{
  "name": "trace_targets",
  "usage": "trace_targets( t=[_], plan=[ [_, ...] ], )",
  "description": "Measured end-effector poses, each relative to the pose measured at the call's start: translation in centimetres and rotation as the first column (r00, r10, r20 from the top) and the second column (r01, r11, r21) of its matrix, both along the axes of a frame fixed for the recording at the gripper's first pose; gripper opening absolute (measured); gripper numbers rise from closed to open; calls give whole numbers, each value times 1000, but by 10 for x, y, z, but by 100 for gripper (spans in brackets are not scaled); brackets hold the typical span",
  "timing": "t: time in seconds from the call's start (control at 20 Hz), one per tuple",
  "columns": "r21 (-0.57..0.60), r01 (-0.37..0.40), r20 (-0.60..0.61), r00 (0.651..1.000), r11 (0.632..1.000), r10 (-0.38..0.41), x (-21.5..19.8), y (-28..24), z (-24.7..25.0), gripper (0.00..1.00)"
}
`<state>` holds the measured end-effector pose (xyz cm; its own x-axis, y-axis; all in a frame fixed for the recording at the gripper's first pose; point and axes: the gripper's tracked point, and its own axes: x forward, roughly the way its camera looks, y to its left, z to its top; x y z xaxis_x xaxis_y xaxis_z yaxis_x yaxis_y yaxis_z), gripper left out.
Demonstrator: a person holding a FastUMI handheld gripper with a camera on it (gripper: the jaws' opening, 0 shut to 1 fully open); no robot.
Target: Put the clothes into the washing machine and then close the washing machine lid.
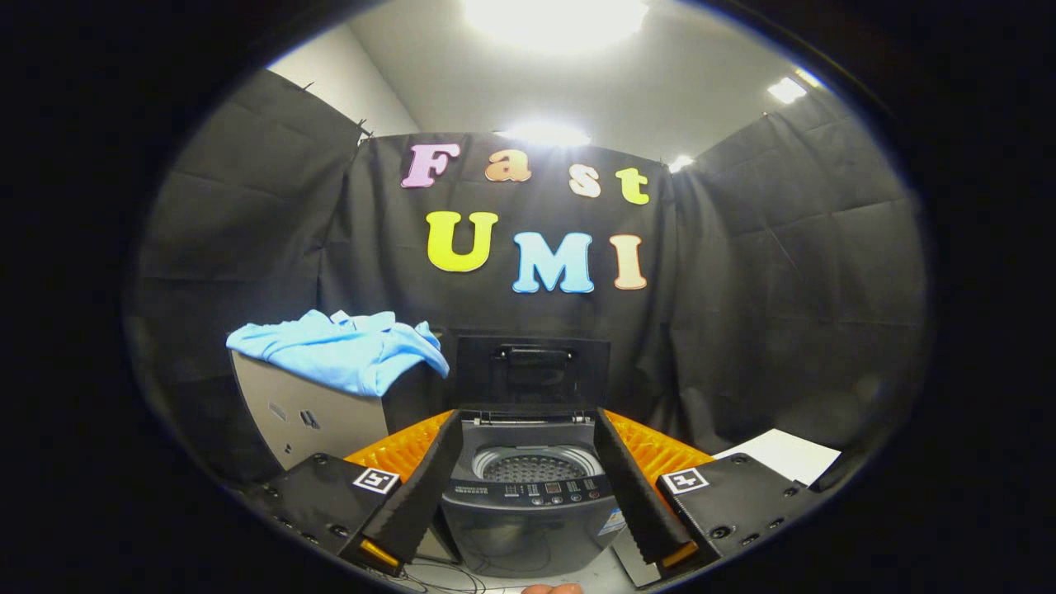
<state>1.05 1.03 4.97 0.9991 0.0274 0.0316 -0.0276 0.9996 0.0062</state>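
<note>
1. The clothes [342, 351], a crumpled heap of light blue fabric, lie on top of a pale box [309, 417] that stands left of the washing machine. One fold hangs over the box's near right corner, toward the machine.
2. From my claw [528, 470] the clothes are up and to the left, beyond my left finger [421, 487] and well apart from it. Nothing of the cloth touches either finger.
3. The washing machine [528, 511] is a small dark top-loader, and it sits straight ahead, framed between my two fingers. Its control strip with small buttons faces me along the front edge.
4. Its lid [532, 371] stands raised, upright at the back of the machine, with a handle showing on the face turned toward me. The round drum [536, 466] lies uncovered, its perforated floor bare of clothing.
5. My claw is spread wide: left finger and right finger [639, 487] run apart on either side of the machine's top, with the drum mouth in the gap. They pinch nothing.
6. Behind the fingers an orange ribbed surface [660, 450] shows on both sides of the machine.
7. A white sheet [784, 454] lies off to the right, beyond my right finger.
8. Black cloth [784, 289] walls the booth behind and to both sides, and bright ceiling lights [553, 16] glare overhead.
9. Thin cables [450, 573] trail across the pale surface at the machine's foot, just below my fingers.
</note>
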Motion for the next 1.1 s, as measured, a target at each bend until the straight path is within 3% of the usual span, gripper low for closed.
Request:
trace_targets(
  t=[0.1,0.2,0.4,0.7,0.85,1.1],
  plan=[
    [-11,-17,22,1000,1000,17,5,5,23,100],
    [-1,-44,-31,999,999,44,9,12,30,99],
    [109,-91,-105,989,990,103,26,29,55,99],
    [246,-76,-223,966,966,133,56,44,73,97],
    [238,-80,-253,957,968,141,73,54,85,97],
    [173,-163,-251,946,971,204,96,88,114,97]
  ],
)
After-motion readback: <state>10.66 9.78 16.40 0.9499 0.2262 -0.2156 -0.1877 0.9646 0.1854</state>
